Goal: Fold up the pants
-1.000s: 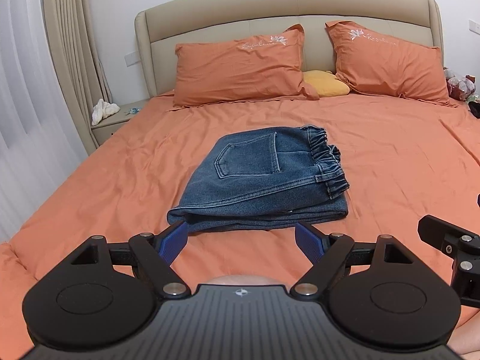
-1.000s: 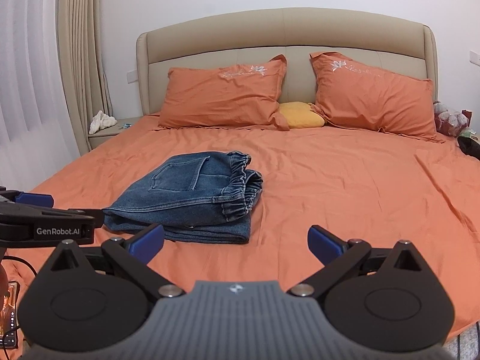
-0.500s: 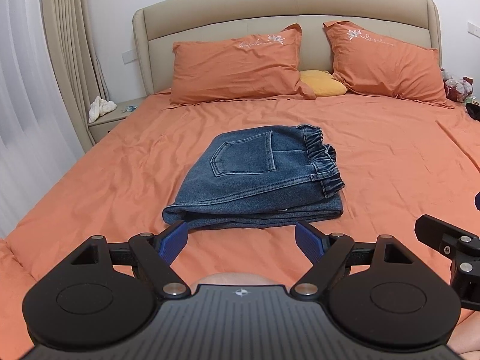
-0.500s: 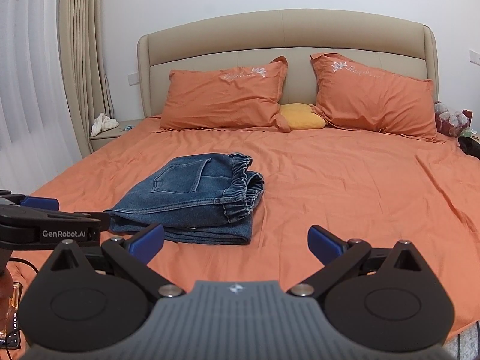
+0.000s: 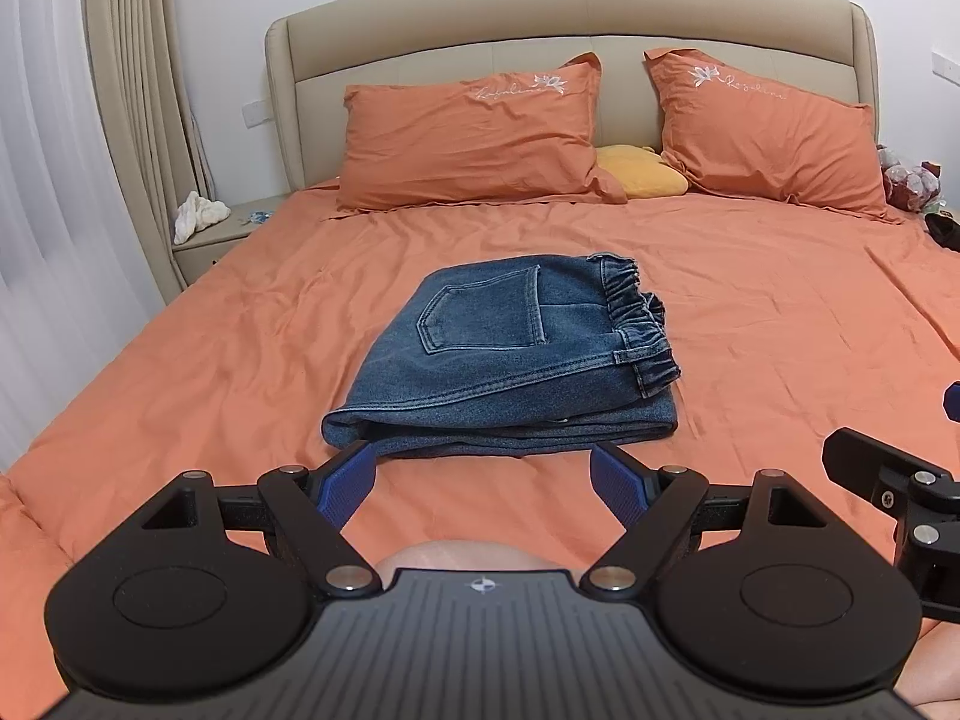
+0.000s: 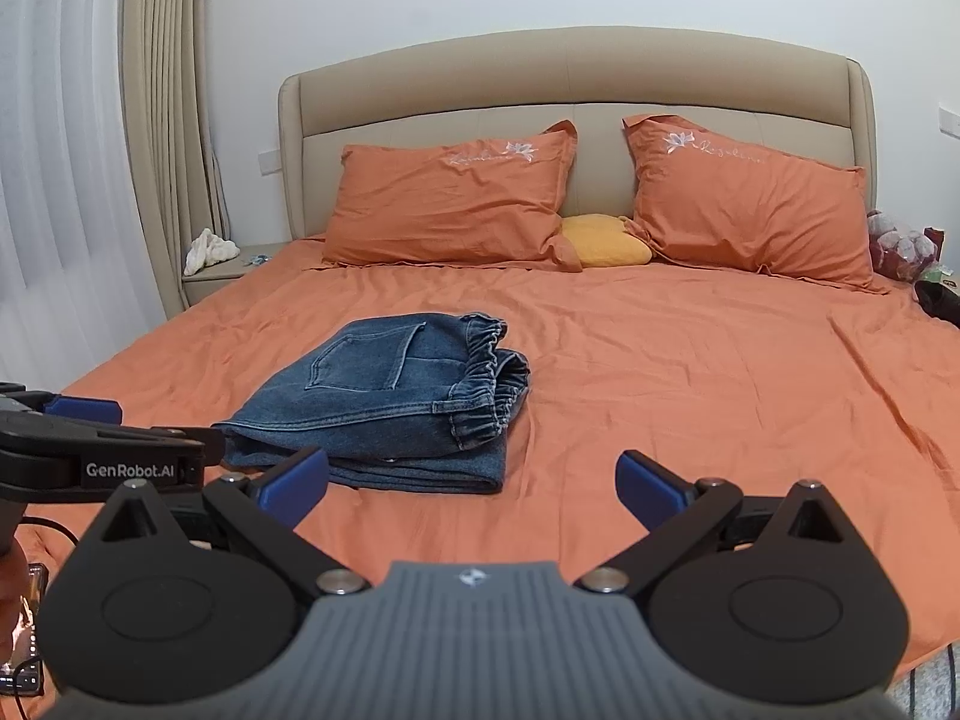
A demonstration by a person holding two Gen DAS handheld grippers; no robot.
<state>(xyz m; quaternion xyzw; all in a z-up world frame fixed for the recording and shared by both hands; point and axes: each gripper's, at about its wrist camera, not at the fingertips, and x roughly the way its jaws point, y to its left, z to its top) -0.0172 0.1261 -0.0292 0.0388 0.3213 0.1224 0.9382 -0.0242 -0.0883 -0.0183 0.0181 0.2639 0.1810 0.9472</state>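
Folded pants [image 5: 504,360] mid-bed, sheet [image 5: 780,324] around, both tools spread

Your pants' [image 5: 504,354] lower folded layers lie hidden under the top one. Your right claw [image 5: 894,498] is cut off by the left view's edge, its fingers unseen there. The nightstand's [image 6: 231,267] small items are too tiny to identify.

I am facing the folded pants [image 5: 504,360] lying on the bed [image 5: 780,312] toward its left edge, with two pillows [image 5: 474,132] leaning against the headboard [image 5: 570,6] behind and a nightstand [image 5: 210,240] sitting beside the bed's far left corner.
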